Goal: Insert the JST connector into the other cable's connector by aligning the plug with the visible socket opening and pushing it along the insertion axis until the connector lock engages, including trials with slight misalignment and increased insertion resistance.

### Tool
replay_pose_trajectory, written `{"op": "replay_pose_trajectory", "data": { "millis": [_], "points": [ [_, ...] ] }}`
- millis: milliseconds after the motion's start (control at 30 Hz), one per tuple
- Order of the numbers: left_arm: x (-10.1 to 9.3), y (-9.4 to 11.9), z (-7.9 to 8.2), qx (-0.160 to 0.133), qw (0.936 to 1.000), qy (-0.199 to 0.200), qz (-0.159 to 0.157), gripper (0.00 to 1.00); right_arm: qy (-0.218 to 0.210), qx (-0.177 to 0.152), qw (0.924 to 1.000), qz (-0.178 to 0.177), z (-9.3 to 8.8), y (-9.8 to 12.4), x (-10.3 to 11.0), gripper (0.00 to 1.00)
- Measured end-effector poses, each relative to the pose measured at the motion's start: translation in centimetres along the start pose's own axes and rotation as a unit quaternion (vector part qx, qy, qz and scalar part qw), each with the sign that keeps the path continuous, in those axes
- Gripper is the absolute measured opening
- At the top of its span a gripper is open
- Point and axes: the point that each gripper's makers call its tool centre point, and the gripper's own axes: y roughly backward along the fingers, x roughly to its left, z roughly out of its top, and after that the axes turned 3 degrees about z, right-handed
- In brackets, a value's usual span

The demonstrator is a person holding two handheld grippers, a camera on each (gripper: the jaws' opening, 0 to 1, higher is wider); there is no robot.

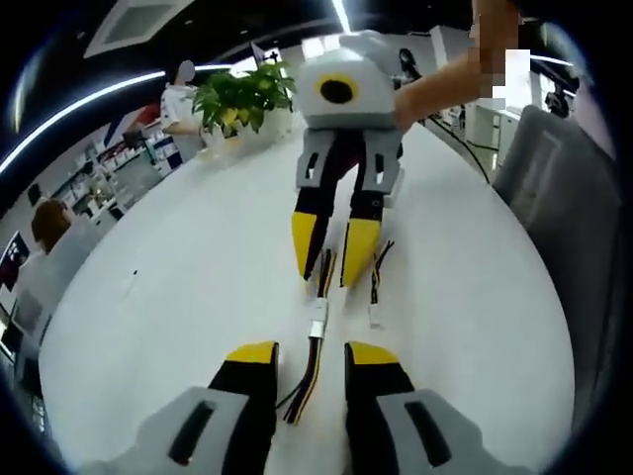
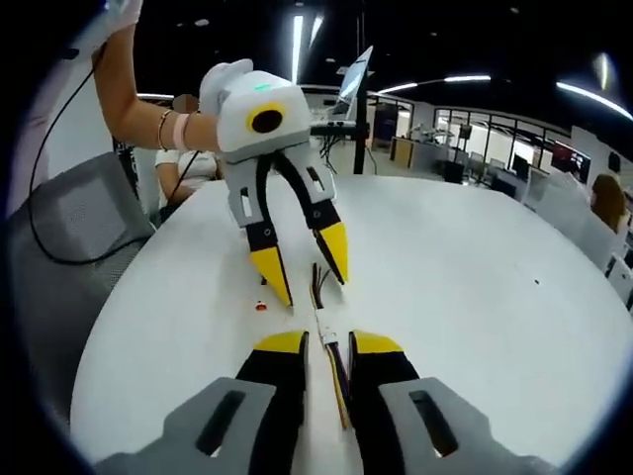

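A thin multi-wire cable [image 1: 306, 388] lies on the white table [image 1: 178, 297] and runs between my left gripper's [image 1: 312, 352] yellow-tipped jaws. It meets a white JST connector [image 1: 317, 328], and more wires [image 1: 327, 265] run on between the right gripper's [image 1: 327, 278] jaws opposite. Whether the plug and socket are locked together I cannot tell. In the right gripper view, the connector [image 2: 321, 323] lies just ahead of my right gripper [image 2: 329, 342], with its cable [image 2: 337, 381] between the jaws. The left gripper [image 2: 312, 287] stands spread over the far wires. Both grippers have a gap wider than the cable.
A second short cable [image 1: 379, 272] with a white connector [image 1: 374, 319] lies beside the right gripper. A small red piece [image 2: 260, 305] sits by the left gripper's finger. A potted plant [image 1: 242, 99] stands at the table's far edge, and grey chairs [image 2: 74, 247] ring the table.
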Motion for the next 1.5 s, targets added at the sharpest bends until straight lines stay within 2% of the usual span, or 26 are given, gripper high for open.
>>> {"op": "replay_pose_trajectory", "data": {
  "millis": [167, 400, 1000, 1200, 1367, 1433, 1500],
  "points": [
    [-1.0, 1.5, 0.5, -0.006, 1.0, -0.004, 0.002, 0.2, 0.006, -0.005, 0.9999, 0.006, 0.6, 0.1, 1.1, 0.12],
    [-2.9, 2.4, 0.2, 0.002, 0.9999, -0.009, -0.01, 0.19, 0.011, -0.006, 0.9997, 0.02, 0.8, -0.3, 2.7, 0.11],
    [-4.1, 1.7, -1.2, 0.004, 0.9999, 0.01, -0.012, 0.18, 0.006, 0.006, 0.9996, 0.028, 0.0, -0.6, 4.0, 0.1],
    [-4.2, 1.6, -1.5, -0.002, 0.9996, 0.025, -0.009, 0.16, 0.004, 0.003, 0.9996, 0.028, 0.2, -0.8, 4.4, 0.1],
    [-4.4, 1.6, -1.7, -0.005, 0.9994, 0.033, -0.012, 0.15, 0.001, 0.009, 0.9995, 0.029, -0.5, -1.2, 4.4, 0.09],
    [-4.4, 1.6, -1.8, -0.011, 0.9987, 0.047, -0.015, 0.14, -0.001, 0.009, 0.9996, 0.027, -0.6, -1.2, 4.3, 0.09],
    [-4.3, 1.6, -1.3, -0.035, 0.9956, 0.085, -0.017, 0.12, -0.007, 0.006, 0.9996, 0.025, -0.8, -1.3, 4.2, 0.08]
  ]
}}
